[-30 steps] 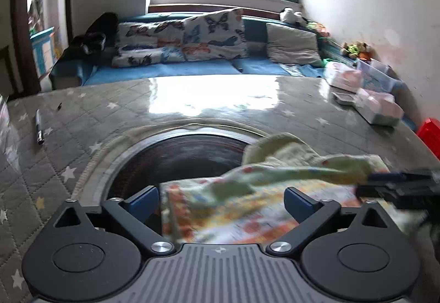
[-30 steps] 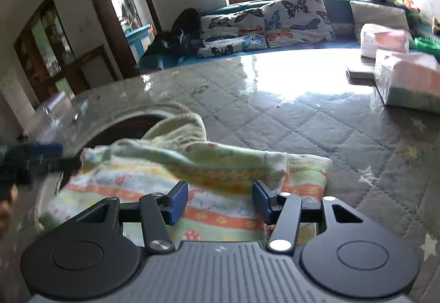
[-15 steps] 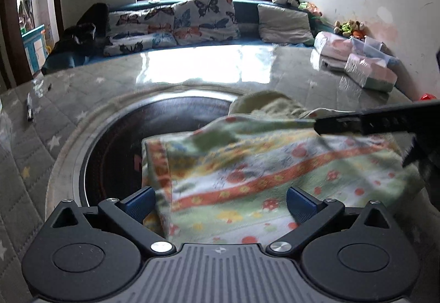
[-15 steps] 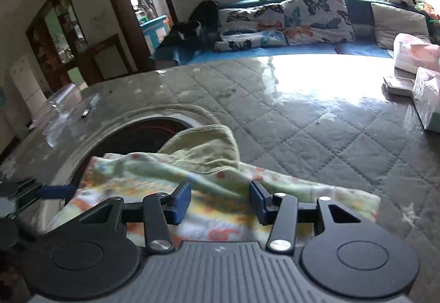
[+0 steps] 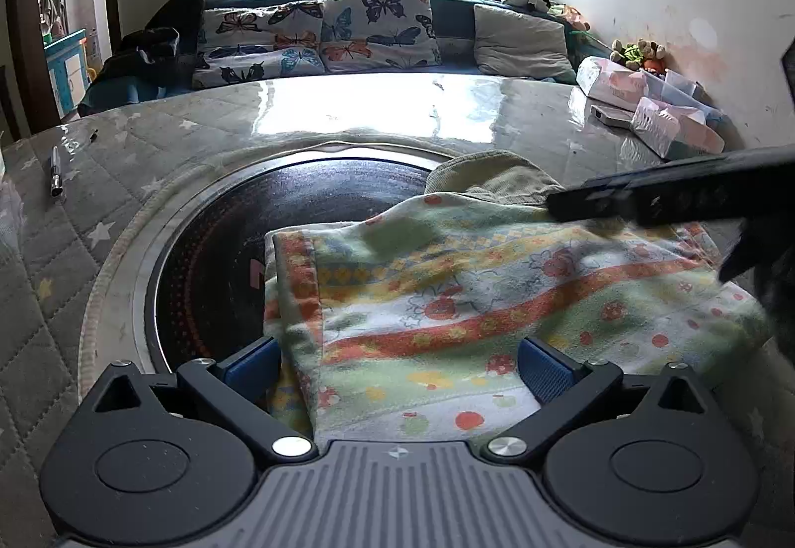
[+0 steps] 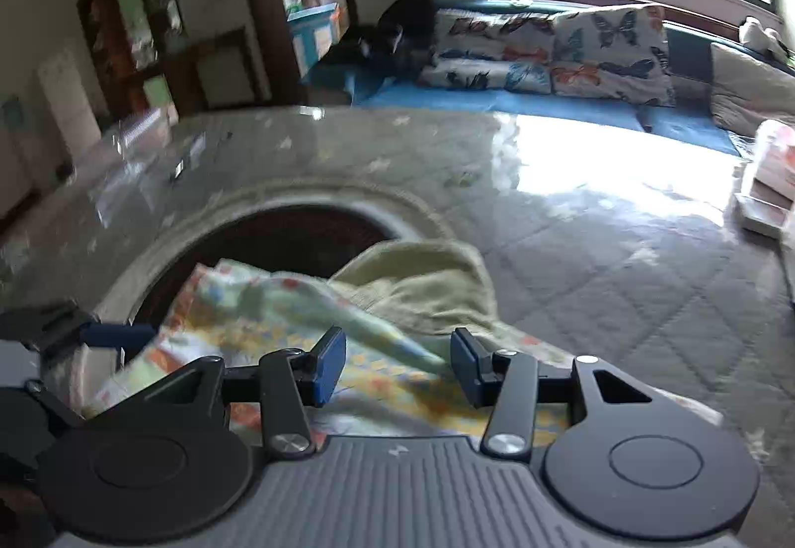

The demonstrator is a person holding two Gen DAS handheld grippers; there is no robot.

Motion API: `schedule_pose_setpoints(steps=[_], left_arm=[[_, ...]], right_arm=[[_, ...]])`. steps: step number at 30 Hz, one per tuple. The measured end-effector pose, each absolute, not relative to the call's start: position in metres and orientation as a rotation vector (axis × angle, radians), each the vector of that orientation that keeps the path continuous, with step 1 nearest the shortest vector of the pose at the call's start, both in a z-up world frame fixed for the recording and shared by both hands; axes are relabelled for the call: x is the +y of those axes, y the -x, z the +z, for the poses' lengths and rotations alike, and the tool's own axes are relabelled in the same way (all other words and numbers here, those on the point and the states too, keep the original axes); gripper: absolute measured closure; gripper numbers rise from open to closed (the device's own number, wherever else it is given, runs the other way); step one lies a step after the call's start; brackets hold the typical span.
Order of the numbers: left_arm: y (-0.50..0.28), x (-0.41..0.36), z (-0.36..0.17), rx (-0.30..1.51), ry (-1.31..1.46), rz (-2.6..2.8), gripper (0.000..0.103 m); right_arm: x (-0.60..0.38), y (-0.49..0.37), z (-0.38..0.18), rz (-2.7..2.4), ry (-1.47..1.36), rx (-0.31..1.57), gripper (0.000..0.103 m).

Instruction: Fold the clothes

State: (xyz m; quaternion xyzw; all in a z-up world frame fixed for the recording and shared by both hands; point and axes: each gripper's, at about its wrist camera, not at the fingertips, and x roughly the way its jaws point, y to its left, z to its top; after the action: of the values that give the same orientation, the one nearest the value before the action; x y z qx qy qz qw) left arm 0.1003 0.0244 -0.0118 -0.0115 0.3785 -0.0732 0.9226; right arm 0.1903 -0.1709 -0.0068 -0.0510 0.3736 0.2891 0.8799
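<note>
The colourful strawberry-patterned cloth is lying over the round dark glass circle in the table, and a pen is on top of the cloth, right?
Not quite. The left wrist view shows the pen lying on the grey quilted table cover, away from the colourful strawberry-patterned cloth. The cloth does partly cover the round dark glass circle.

The near edge of the patterned garment point(image 5: 497, 299) is hidden beneath the left gripper point(image 5: 397, 364) housing, and the right gripper point(image 5: 671, 200) finger covers part of its far edge. In the right wrist view, the garment is motion-blurred and its pattern cannot be resolved. The dark round recess point(image 5: 298, 220) is partly covered by the garment, and the tissue packs point(image 6: 767, 185) are cut off by the frame edge.
</note>
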Motion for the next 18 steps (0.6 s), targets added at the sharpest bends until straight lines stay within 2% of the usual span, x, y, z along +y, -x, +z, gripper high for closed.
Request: schedule_pose_setpoints(steps=[16,18], left_arm=[[-0.094,0.035,-0.011,0.783,0.060,-0.123,0.000],[-0.094,0.037,-0.013,0.788,0.068,-0.120,0.000]], right_arm=[[-0.108,-0.196,-0.008,0.664,0.230,0.772,0.055],[-0.096,-0.199,-0.014,0.659,0.258,0.779,0.049]])
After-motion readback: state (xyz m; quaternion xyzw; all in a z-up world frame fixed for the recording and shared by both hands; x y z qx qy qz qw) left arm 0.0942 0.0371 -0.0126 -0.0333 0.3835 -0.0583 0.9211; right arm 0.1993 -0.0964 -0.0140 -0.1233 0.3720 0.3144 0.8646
